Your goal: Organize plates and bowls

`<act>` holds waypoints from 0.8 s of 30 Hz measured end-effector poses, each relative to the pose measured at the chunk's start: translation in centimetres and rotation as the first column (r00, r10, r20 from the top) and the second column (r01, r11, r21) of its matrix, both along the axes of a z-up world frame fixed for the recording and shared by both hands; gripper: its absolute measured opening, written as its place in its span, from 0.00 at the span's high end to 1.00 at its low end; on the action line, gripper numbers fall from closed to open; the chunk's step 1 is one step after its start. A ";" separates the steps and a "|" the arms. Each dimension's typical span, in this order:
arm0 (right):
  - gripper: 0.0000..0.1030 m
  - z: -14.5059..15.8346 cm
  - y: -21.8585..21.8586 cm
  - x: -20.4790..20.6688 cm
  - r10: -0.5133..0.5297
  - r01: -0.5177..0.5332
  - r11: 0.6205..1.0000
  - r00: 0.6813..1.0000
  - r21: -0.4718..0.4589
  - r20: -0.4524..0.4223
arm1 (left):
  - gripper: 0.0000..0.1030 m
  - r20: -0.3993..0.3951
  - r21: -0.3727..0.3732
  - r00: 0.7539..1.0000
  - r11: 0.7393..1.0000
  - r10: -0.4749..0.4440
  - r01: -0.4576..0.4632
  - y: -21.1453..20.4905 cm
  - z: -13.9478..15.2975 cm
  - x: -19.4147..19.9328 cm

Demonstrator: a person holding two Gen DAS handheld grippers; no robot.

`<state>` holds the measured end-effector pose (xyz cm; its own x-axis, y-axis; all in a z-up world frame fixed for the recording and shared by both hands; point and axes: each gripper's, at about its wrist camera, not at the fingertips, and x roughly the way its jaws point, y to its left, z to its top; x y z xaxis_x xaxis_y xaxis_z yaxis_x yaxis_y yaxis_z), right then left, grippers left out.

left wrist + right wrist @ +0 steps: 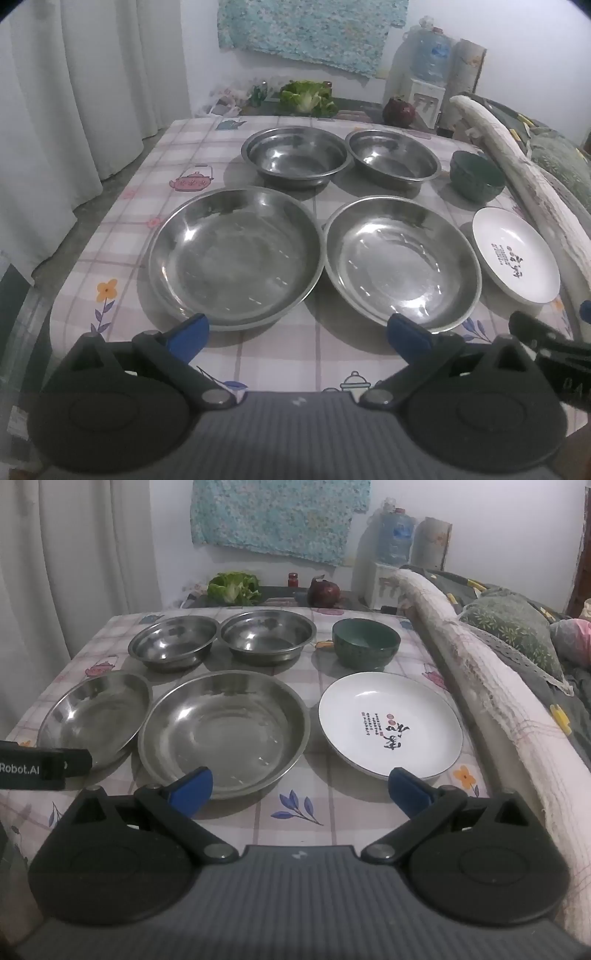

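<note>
left gripper: jaws at full spread, nothing betw. them, hanging over the near table edge, angled down. its blue pads sit in front of the near rims of two steel plates, no contact visible. right gripper: same, wide open, empty, hovering above the tablecloth betw. a steel plate and the white plate.

task items, all apart on the cloth, none stacked w/ another kind: near row = large steel plate, second steel plate, white printed plate at right. far row = steel bowl, second steel bowl, green bowl. the large plate and left bowl show a doubled rim, poss. already nested pairs; cannot confirm.

risks noted:
- steel rims are thin, low and slick; a pinch on one edge could slip or tip the plate.
- plates lie nearly touching; lifting one may knock its neighbour.
- white plate and green bowl look ceramic; a drop or hard stacking could chip them.
- white plate sits close to the table's right edge by the rolled cloth; a push could send it off.
- both grippers work close together; collision poss.
</note>
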<state>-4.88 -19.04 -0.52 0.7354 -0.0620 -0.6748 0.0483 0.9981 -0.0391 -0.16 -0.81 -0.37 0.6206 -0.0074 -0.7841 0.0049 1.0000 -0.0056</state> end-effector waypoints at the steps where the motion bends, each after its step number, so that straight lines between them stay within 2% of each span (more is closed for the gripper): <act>1: 0.01 0.0 0.0 0.0 -0.002 0.002 1.000 1.000 0.000 0.002 | 0.00 0.001 -0.004 1.000 1.000 -0.001 0.001 0.1 0.1 0.1; 3: 0.01 0.1 0.1 -0.1 -0.005 0.005 1.000 1.000 0.001 0.008 | 0.00 0.013 -0.006 1.000 1.000 -0.005 0.005 0.1 0.3 -0.2; 4: 0.01 -0.2 -0.2 -0.8 -0.013 0.012 1.000 0.999 0.013 0.039 | 0.00 0.018 -0.005 1.000 1.000 -0.007 0.008 -0.1 0.4 -0.3; 7: 0.01 0.4 -0.7 -0.2 -0.018 0.018 1.000 1.000 0.014 0.006 | 0.00 0.020 -0.008 1.000 1.000 -0.020 0.020 -0.1 0.9 -0.7; 24: 0.01 0.9 -0.7 -0.8 -0.015 0.015 1.000 1.000 0.000 0.015 | 0.00 0.018 -0.020 0.999 0.999 -0.050 0.051 -0.9 1.2 -1.7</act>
